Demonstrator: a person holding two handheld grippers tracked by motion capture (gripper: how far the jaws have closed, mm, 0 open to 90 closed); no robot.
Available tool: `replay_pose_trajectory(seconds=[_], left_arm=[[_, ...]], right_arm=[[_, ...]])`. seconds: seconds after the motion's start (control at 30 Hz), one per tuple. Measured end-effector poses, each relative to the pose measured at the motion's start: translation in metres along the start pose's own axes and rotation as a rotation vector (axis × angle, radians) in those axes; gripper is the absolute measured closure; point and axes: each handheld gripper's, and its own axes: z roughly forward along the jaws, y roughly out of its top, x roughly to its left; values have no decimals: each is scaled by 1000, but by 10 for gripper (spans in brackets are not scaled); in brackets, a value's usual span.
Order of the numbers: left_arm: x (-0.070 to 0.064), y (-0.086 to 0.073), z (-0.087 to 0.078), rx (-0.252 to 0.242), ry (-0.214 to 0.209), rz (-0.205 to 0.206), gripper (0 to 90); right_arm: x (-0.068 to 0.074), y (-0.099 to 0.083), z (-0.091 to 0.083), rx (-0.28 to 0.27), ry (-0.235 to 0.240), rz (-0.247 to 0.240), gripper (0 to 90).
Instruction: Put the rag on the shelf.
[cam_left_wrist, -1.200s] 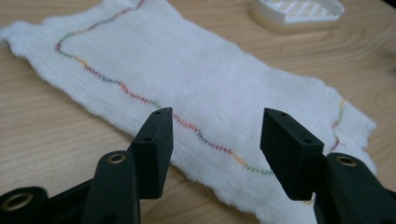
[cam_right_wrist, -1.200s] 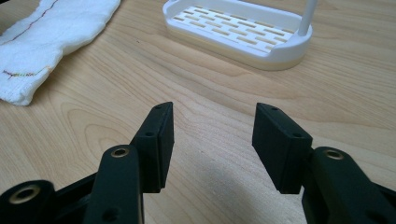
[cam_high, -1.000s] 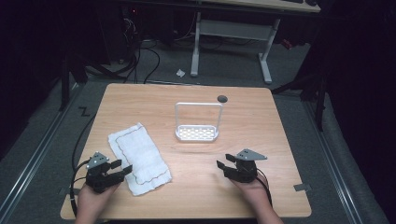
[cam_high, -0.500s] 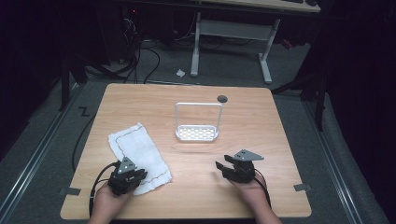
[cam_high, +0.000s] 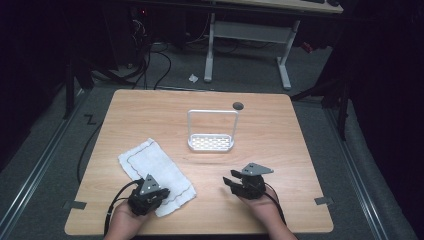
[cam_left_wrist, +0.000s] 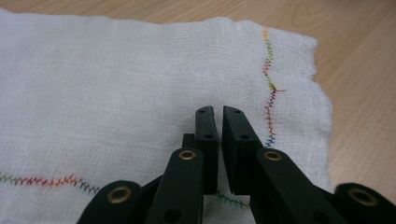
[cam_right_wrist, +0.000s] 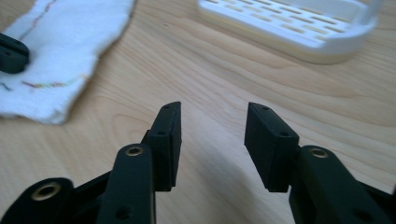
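Cloth (cam_left_wrist: 140, 84) lies under my nearly clenched left tongs (cam_left_wrist: 218, 111); right tongs (cam_right_wrist: 212, 114) gape idle. Pinching only air could drag it.

White gauze cloth (cam_high: 156, 176), folded flat, lying on the near-left part of the wooden table (cam_high: 280, 145) with its long axis running diagonally from far-left to near-right. Weave open and slightly rumpled; edges soft and uneven. A zigzag seam of multicoloured thread (cam_left_wrist: 270, 93) runs just inside the border, turning at the corner.
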Motion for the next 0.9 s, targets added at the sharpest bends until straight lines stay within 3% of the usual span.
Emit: replay_pose_trajectory(seconds=[0.13, 0.33, 0.53, 0.57, 0.73, 0.83, 0.9], left_arm=[[-15, 4, 5, 2, -26, 41, 847], [-27, 6, 9, -10, -65, 67, 848], [-28, 6, 10, -14, -77, 75, 847], [-27, 6, 10, -15, -79, 73, 846], [-29, 5, 9, -13, -100, 84, 844], [-33, 4, 9, -11, -165, 89, 839], [-34, 4, 9, -8, -180, 89, 837]], right_arm=[[24, 11, 16, 4, 74, -50, 698], [52, 36, 40, 19, 155, -120, 774], [66, 47, 62, 69, 166, -153, 874], [67, 43, 69, 107, 154, -173, 897], [65, 31, 64, 127, 167, -159, 900], [67, 23, 53, 129, 167, -160, 900], [67, 15, 43, 124, 173, -158, 900]])
